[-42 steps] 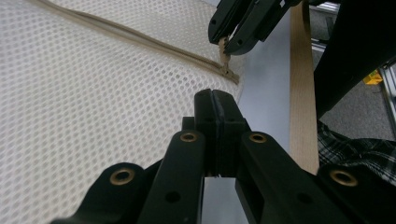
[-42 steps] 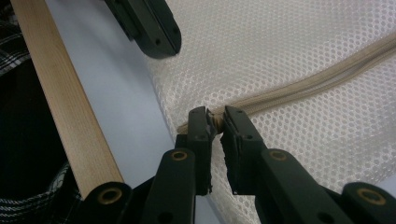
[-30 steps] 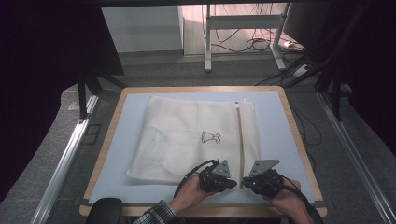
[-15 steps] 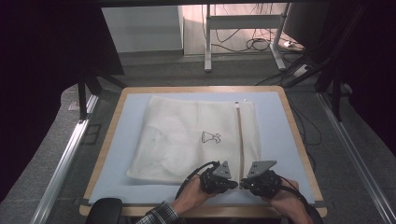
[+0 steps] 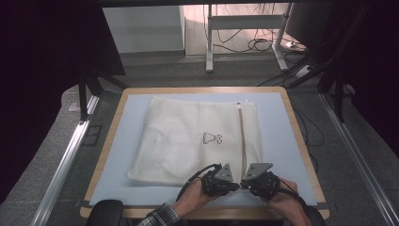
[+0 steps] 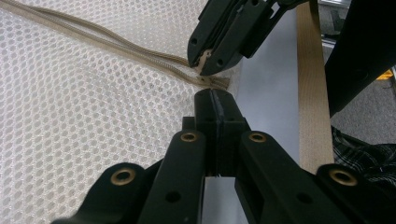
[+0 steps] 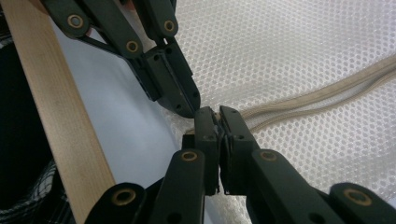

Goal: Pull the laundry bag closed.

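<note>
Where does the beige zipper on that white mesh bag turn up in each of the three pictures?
High view: the zipper runs down the right part of the mesh bag, ending between the two grippers.
Left gripper view: it crosses from upper left to centre, ending just beyond the left gripper.
Right gripper view: it comes in from the right edge to the right gripper.
Shared landmark: the table's wooden edge.

Blue mat (image 5: pixel 282 136) on wood-rimmed table (image 5: pixel 297 136); cables (image 5: pixel 254 44) on floor beyond.
</note>
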The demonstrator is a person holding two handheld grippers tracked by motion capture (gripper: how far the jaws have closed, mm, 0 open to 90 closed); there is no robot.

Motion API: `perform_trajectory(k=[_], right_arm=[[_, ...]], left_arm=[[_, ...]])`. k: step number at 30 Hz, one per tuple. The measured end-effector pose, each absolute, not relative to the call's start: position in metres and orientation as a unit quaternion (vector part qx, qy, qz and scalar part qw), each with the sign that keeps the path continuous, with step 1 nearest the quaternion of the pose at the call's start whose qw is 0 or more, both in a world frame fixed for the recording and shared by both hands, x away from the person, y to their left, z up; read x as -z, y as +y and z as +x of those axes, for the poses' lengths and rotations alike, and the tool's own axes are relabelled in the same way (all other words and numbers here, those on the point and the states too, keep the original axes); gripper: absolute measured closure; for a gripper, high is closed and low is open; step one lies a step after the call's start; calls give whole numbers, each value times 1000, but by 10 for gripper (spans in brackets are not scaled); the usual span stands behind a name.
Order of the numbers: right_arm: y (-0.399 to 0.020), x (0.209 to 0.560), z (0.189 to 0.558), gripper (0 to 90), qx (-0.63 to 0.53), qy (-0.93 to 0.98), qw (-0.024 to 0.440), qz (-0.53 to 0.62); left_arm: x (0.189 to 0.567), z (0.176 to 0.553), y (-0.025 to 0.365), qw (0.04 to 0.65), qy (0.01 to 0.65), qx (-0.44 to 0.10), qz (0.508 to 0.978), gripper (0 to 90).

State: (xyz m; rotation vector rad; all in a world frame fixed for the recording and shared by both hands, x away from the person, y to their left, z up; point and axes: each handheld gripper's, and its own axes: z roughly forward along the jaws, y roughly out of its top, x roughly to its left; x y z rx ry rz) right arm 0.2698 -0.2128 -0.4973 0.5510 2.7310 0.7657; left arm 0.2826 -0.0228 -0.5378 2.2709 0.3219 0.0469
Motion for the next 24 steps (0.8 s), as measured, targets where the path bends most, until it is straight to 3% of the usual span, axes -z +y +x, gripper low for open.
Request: perform_trajectory(k=[5, 24], right_arm=[[-213, 496, 271, 864, -258, 935, 148, 195], [-219, 496, 282, 861, -274, 925, 153, 215]], left_arm=[[538, 283, -23, 411, 127, -18, 903, 899], [538, 281, -23, 412, 123, -26, 902, 899]])
